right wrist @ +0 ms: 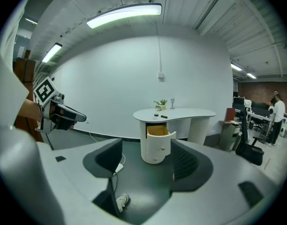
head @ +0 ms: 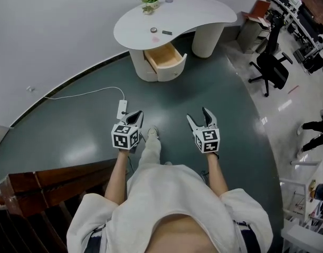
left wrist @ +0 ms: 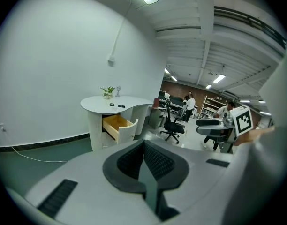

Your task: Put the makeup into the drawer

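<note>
Here, left hand-held gripper [head: 136,115] pinched together, empty, right hand-held gripper [head: 197,115] spread wide, holding nothing

No word, number or brand could be read in any view. The only printed marks were black-and-white square patterns on the cubes of the left gripper [head: 135,117] and the right gripper [head: 198,116], and these held no letters. The small items on the table were too far off to show any label.
</note>
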Action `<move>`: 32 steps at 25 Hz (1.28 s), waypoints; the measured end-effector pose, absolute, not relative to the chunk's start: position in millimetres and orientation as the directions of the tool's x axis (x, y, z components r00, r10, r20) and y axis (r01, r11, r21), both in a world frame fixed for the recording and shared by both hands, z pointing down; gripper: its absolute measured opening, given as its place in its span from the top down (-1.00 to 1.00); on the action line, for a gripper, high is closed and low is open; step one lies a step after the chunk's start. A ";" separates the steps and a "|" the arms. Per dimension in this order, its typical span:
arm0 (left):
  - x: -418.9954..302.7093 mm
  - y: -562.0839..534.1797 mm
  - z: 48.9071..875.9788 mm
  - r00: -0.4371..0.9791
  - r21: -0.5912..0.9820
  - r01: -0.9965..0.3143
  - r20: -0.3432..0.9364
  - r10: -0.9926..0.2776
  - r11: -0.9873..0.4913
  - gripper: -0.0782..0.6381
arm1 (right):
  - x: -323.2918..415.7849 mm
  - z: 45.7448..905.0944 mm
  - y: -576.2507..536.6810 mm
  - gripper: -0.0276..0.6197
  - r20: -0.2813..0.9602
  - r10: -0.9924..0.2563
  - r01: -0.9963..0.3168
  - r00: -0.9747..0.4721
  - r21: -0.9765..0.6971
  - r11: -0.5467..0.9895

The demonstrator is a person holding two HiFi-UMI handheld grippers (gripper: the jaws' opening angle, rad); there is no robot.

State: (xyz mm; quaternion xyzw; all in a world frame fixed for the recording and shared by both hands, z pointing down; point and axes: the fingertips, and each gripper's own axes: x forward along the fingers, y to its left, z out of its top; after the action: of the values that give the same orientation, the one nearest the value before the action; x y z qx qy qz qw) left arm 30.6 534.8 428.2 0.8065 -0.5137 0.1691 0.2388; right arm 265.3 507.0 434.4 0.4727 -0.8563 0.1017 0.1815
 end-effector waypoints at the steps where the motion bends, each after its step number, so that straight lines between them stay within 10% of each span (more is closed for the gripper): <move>1: 28.6 523.0 429.5 0.421 0.214 -0.907 0.517 -0.746 -0.363 0.75 | 262.7 435.6 496.4 -0.02 0.410 -0.773 -0.848 -0.484 0.000 0.531; 32: -65.5 187.9 450.8 0.564 0.317 -0.825 0.503 -0.654 -0.468 0.75 | 149.9 446.1 197.8 0.00 0.513 -0.772 -0.883 -0.375 0.054 0.465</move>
State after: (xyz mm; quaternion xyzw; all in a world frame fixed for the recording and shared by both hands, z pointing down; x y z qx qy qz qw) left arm -65.5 187.9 450.8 0.8420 -0.4393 0.1579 0.2704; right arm 149.9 197.8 446.1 0.5039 -0.8212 0.1154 0.2416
